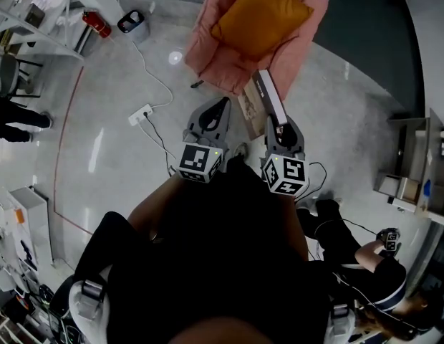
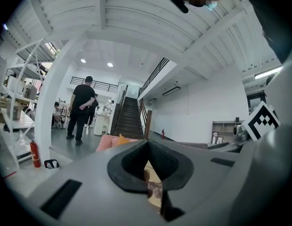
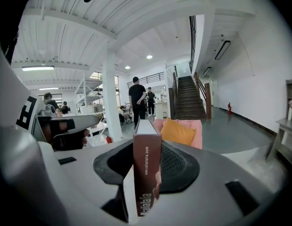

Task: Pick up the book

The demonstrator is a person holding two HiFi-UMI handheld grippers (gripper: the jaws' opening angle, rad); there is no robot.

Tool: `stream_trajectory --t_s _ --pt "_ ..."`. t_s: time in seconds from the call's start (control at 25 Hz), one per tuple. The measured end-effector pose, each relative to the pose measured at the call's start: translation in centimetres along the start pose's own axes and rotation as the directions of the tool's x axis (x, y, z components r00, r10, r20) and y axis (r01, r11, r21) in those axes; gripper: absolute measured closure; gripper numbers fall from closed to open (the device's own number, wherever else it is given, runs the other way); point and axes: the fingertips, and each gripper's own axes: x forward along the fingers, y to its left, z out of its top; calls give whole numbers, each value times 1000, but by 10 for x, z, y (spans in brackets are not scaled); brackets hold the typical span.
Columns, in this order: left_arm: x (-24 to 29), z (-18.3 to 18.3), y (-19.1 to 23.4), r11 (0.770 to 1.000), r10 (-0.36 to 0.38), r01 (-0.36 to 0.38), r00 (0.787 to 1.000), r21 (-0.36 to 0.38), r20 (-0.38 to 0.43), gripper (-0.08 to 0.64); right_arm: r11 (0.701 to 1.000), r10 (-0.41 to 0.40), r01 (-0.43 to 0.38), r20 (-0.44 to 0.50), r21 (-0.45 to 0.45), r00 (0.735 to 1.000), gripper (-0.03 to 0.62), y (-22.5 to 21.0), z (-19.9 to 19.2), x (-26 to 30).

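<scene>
Book (image 3: 147,173): upright, spine nearest, clamped between right gripper (image 1: 279,126) jaws, clear of the floor, near side of pink armchair (image 1: 222,67). Left gripper (image 1: 218,110) jaws closed, empty. Handling: firm grip, book vertical, no swinging.

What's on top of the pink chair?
An orange cushion lies on the pink chair. It covers most of the seat, so anything underneath it can't be seen.

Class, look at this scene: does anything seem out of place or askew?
A white power strip lies out on the open floor, its cable snaking loose across it, where someone might trip. Nothing else stands out.
</scene>
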Motion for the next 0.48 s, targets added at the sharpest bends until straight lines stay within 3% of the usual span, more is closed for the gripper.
stream_trajectory --t_s 0.48 --pt "10 1 1 1000 1 -1 1000 0 -7 554 1000 15 -15 -18 -7 1000 446 -4 1 8"
